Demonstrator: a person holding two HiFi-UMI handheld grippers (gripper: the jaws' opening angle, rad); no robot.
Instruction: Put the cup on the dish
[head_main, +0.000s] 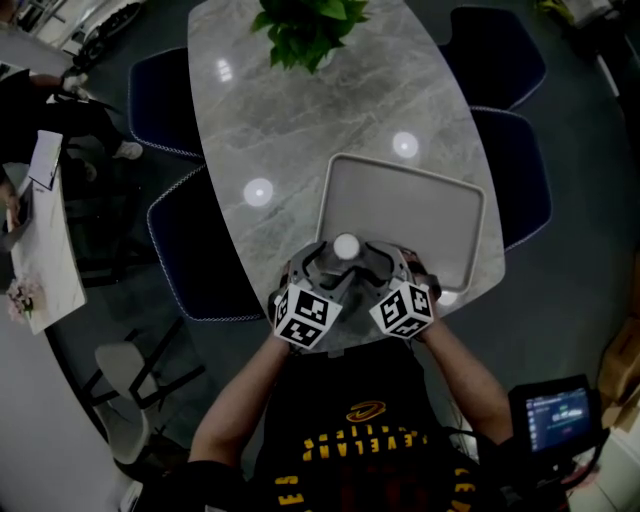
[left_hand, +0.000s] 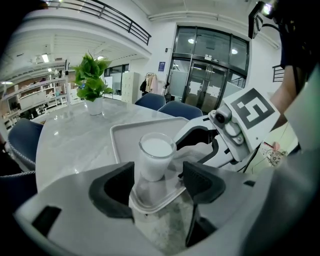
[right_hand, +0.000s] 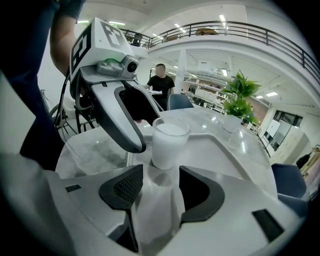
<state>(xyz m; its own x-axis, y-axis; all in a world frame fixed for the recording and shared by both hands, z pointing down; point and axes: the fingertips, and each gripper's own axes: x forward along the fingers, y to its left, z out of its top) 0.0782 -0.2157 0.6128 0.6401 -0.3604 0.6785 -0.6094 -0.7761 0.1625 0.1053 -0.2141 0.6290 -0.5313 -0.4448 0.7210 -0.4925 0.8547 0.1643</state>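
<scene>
standing on dish (head_main: 412, 205) near corner: cup (head_main: 345, 246); left claw (left_hand: 159, 182), right claw (right_hand: 160, 187) both open, just beside it.

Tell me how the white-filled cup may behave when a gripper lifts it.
The cup looks filled almost to its rim, so probably heavy for its size and apt to spill if tilted. Its smooth wall could slip. Taller than wide, it might tip when pushed.

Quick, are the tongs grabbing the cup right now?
Left tongs: open, with the cup right at the tips but not squeezed.
Right tongs: open, holding nothing.
</scene>
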